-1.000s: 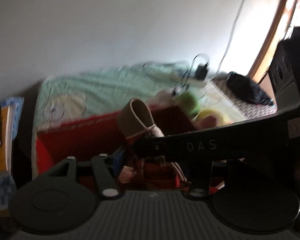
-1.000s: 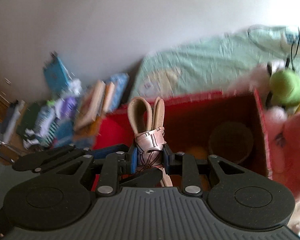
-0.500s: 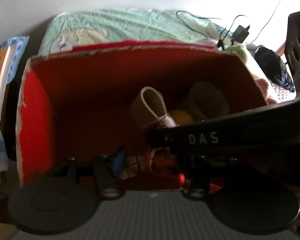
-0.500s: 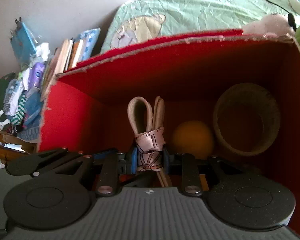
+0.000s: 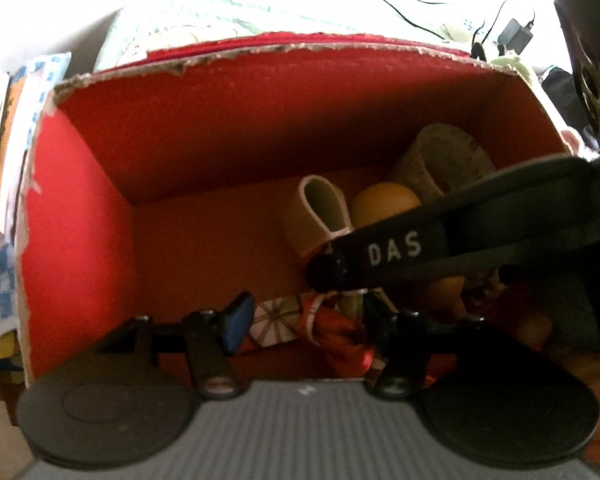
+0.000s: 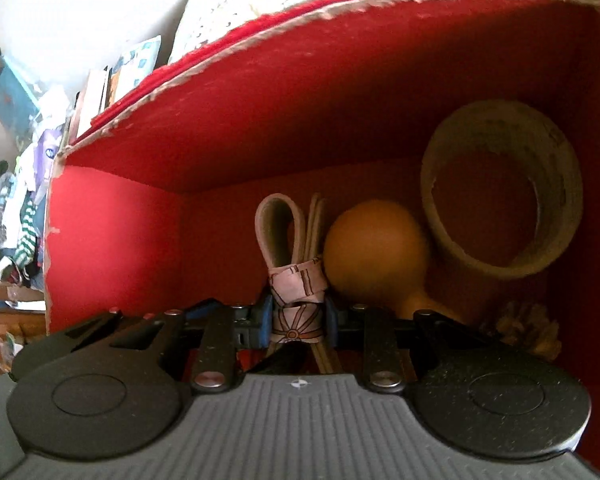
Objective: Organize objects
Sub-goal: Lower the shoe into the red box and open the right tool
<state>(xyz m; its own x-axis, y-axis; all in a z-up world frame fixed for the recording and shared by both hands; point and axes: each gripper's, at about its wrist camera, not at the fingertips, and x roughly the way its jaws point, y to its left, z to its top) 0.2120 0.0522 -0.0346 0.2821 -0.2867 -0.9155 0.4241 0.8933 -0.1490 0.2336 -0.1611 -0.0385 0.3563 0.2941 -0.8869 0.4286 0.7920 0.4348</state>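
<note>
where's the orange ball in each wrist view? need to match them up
Left wrist: orange ball right of centre on the red box floor, partly behind the right gripper's arm.
Right wrist: orange ball centre-right, just right of the held folded belt.
Shared landmark: tape roll, right of the ball in both.

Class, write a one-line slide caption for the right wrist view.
Right gripper holds a folded fan inside the red box, beside an orange ball and tape roll.

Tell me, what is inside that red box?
Inside the red box: a tape roll, an orange ball, and a folded fan gripped by the right tool. Both tools cover the near floor.
</note>
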